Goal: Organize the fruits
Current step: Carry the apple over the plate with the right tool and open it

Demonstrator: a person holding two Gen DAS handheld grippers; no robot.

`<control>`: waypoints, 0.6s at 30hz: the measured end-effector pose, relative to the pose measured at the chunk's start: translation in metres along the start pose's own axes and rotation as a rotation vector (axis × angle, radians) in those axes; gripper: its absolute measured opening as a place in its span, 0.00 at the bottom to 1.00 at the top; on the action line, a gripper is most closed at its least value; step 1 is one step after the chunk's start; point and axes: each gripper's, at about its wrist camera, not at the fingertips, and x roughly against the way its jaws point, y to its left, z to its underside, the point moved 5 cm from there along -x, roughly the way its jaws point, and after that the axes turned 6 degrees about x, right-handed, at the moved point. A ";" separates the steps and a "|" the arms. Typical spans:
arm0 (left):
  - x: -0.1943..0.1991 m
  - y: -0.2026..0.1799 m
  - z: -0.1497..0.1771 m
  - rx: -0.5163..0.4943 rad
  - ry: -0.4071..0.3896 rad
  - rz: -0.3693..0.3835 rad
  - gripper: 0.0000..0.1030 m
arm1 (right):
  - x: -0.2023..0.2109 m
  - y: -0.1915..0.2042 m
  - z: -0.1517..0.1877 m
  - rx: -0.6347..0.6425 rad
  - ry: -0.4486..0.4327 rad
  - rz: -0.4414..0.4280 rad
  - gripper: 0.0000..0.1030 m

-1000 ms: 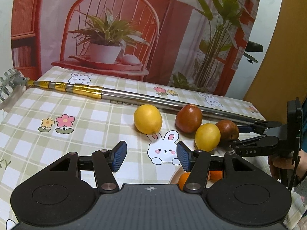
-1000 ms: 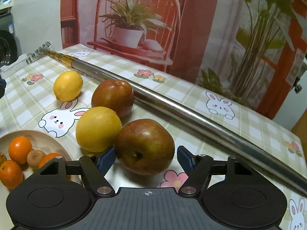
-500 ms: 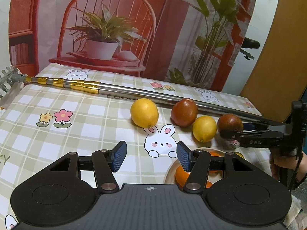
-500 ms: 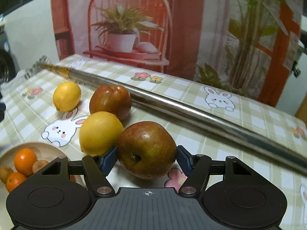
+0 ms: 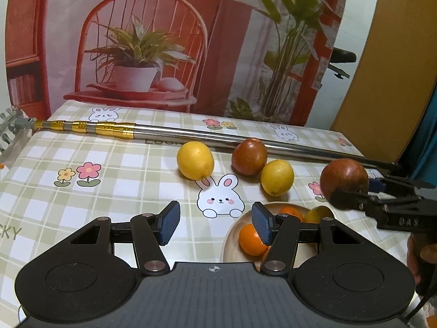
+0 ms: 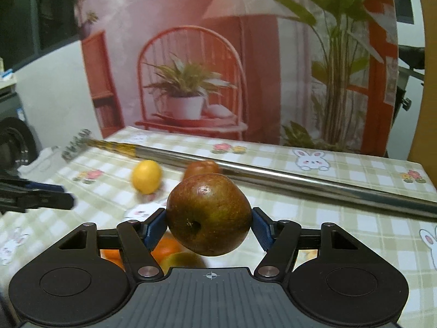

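Two grippers: each one showing in its own wrist view; fruit lying across a checked tablecloth (image 5: 82, 191)
Left gripper (image 5: 215, 222): standing partly open with nothing between its blue pads; hanging above the cloth just left of the wooden bowl (image 5: 232, 235)
Bowl: holding oranges (image 5: 252, 239)
Loose fruit: two lemons (image 5: 195, 160) and a reddish-brown apple on the cloth (image 5: 249, 156), sitting near a metal pole (image 5: 191, 136)
Held apple (image 6: 209, 214): reddish-brown with green patches, dark stem pit facing the camera; sitting clear of the cloth, above the bowl's edge
Right gripper (image 6: 209, 225): clamping the held apple, one pad pressing each side
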 end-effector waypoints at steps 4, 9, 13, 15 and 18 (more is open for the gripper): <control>0.011 0.000 0.003 -0.014 0.001 -0.002 0.61 | 0.014 0.026 0.006 -0.014 0.009 -0.042 0.61; 0.024 0.004 0.011 -0.014 -0.003 -0.010 0.65 | 0.022 0.057 0.022 -0.041 0.075 -0.091 0.61; 0.031 0.007 0.017 -0.005 0.000 -0.018 0.65 | 0.019 0.078 0.032 -0.056 0.127 -0.148 0.61; 0.035 0.009 0.019 0.001 -0.001 -0.020 0.65 | 0.016 0.089 0.034 -0.052 0.159 -0.179 0.61; 0.039 0.012 0.022 0.010 -0.005 -0.022 0.65 | 0.007 0.104 0.036 -0.036 0.196 -0.210 0.61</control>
